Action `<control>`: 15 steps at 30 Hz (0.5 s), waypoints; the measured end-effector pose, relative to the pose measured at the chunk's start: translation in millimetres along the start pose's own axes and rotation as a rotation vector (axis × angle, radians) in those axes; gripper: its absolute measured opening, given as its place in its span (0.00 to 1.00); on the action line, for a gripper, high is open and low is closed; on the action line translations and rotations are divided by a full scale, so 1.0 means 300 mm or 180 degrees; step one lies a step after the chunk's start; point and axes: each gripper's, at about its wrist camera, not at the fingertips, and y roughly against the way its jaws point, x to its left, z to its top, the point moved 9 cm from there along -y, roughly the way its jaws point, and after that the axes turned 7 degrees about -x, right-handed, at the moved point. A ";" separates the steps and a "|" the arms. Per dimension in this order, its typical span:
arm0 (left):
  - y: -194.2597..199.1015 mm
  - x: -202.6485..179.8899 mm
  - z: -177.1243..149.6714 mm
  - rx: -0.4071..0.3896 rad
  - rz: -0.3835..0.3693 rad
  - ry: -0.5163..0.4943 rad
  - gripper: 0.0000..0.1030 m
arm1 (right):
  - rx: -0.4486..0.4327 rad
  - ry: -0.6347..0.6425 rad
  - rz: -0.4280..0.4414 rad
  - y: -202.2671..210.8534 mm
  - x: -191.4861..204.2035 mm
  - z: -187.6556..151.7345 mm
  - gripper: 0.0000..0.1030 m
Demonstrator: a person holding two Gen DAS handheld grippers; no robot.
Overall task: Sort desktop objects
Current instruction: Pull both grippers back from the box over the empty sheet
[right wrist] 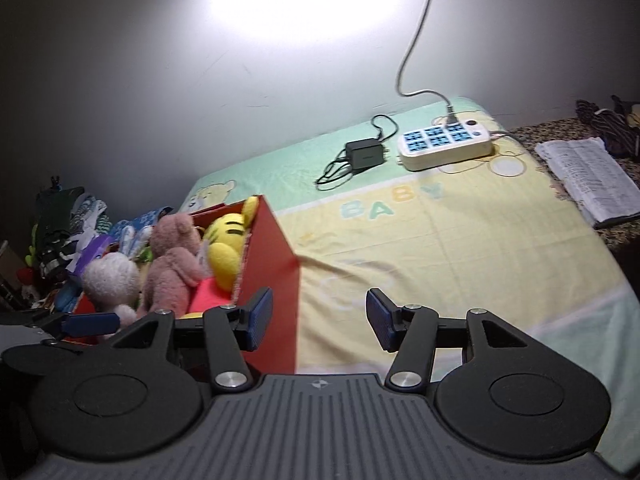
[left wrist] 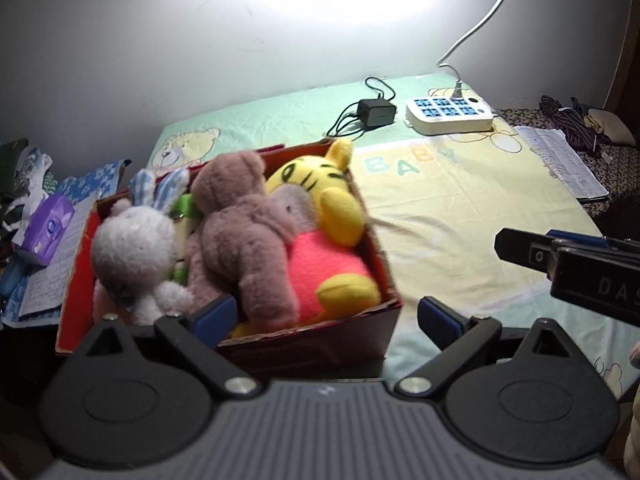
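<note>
The soft toys (left wrist: 240, 240) are packed in the red box (left wrist: 312, 340), seen just ahead of the left gripper (left wrist: 324, 316), so the sorting seems finished. The fingers of both the left and the right gripper (right wrist: 320, 320) are held apart and empty, probably because nothing is left to be picked.

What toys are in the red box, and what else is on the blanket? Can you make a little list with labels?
box: red box, open top
toys inside: white bunny, brown bear, yellow tiger
blanket: power strip, black charger
left gripper: open, empty
right gripper: open, empty
</note>
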 end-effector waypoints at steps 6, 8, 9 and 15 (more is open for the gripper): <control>-0.020 -0.207 0.002 0.0077 -0.0172 -0.0137 0.95 | 0.0103 -0.0099 -0.0450 0.027 -0.204 -0.009 0.57; -0.036 -0.271 -0.010 0.0137 -0.0177 -0.0182 0.92 | 0.0160 -0.0096 -0.0640 0.028 -0.268 -0.022 0.57; -0.044 -0.297 -0.017 0.0174 -0.0186 -0.0198 0.92 | 0.0181 -0.0083 -0.0726 0.028 -0.293 -0.027 0.60; -0.103 -0.415 -0.067 0.0454 -0.0209 -0.0224 0.92 | 0.0240 0.0025 -0.0903 0.039 -0.378 -0.047 0.64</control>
